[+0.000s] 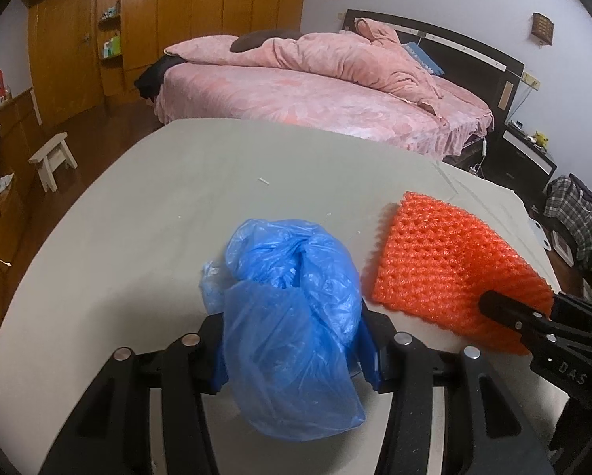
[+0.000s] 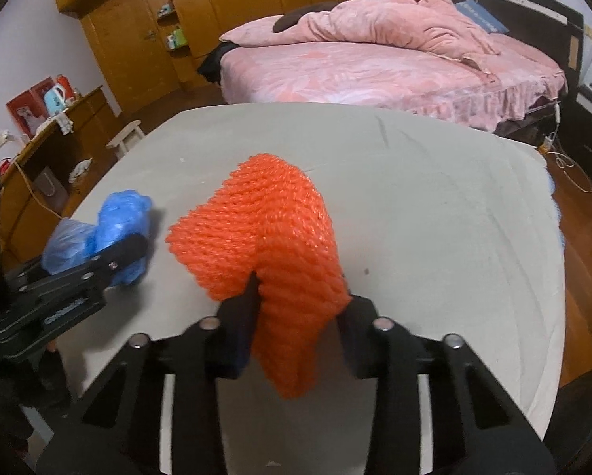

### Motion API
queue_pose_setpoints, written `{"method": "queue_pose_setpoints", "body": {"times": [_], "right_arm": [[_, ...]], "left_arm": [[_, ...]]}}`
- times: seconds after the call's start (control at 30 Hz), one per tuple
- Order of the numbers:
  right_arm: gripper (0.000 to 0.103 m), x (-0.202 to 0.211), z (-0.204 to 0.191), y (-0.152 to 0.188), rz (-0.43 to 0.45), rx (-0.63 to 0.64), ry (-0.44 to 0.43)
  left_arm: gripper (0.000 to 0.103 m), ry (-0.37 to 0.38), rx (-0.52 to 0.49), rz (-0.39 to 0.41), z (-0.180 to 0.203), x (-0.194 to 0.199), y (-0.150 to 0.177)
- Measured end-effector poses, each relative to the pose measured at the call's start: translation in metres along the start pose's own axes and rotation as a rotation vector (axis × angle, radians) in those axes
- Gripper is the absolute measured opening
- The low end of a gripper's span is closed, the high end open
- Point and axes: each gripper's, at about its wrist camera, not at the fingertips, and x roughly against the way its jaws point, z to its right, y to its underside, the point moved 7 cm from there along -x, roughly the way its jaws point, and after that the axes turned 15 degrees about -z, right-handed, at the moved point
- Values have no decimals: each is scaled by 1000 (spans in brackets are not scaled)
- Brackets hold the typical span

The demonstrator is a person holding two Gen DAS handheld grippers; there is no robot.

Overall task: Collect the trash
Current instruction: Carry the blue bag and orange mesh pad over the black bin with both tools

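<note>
My left gripper (image 1: 292, 352) is shut on a crumpled blue plastic bag (image 1: 292, 308), held just above the grey-covered table (image 1: 157, 206). My right gripper (image 2: 296, 316) is shut on an orange foam net sleeve (image 2: 264, 237), lifted off the table. In the left wrist view the orange net (image 1: 446, 261) and the right gripper (image 1: 513, 312) are at the right. In the right wrist view the blue bag (image 2: 102, 233) and the left gripper (image 2: 114, 261) are at the left.
A few small white scraps (image 1: 264, 181) lie on the table. Beyond it stands a bed with pink bedding (image 1: 315, 79), a wooden wardrobe (image 1: 177, 12) and a small white stool (image 1: 52, 160) on the wooden floor.
</note>
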Motion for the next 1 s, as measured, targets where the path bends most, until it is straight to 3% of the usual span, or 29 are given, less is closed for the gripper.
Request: {"method": "queue_pose_setpoints", "body": {"times": [0.6, 1.0], "right_arm": [[26, 95, 7, 16, 157, -53, 23], [26, 177, 19, 48, 259, -70, 48]], "left_arm": [[50, 12, -65, 143, 47, 90, 6], [50, 51, -127, 213, 94, 151, 12]]}}
